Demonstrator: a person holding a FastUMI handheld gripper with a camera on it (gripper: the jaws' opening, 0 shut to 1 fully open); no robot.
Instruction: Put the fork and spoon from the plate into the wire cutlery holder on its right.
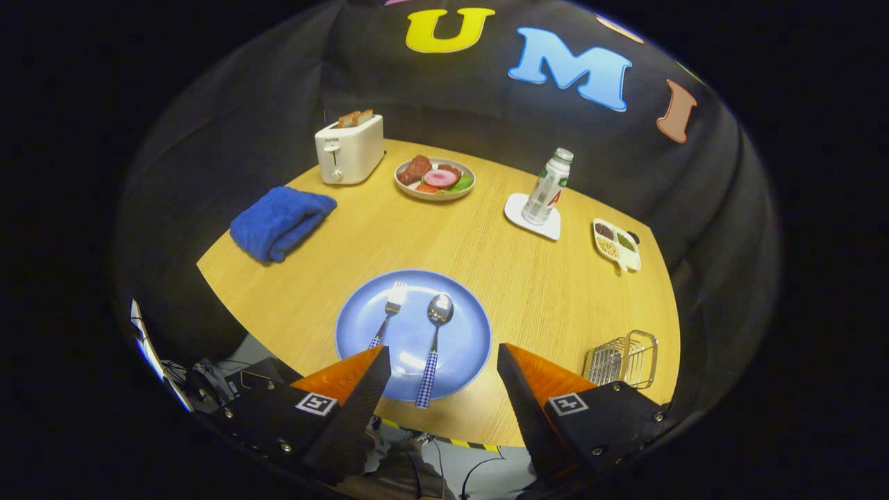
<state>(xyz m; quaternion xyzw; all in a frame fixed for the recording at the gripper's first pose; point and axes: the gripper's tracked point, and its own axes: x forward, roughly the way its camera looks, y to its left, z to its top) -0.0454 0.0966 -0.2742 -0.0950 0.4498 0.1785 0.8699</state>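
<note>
A blue plate (455,333) lies near the front edge of the wooden table, just ahead of my fingers. On it rest a fork (389,312) at the left and a spoon (435,333) at the right, both with blue-checked handles pointing toward me. My gripper (443,357) hovers open above the plate's near rim, holding nothing; the spoon's handle lies in the gap between the fingers, and the fork's handle end is hidden behind the left finger. The wire cutlery holder (621,360) stands to the right of the plate, beyond the right finger.
Farther back stand a white toaster (349,148) with bread, a folded blue towel (279,222), a plate of food (435,178), a bottle (547,187) on a white coaster, and a small divided tray (617,244). The table's front edge (444,434) runs beneath my fingers.
</note>
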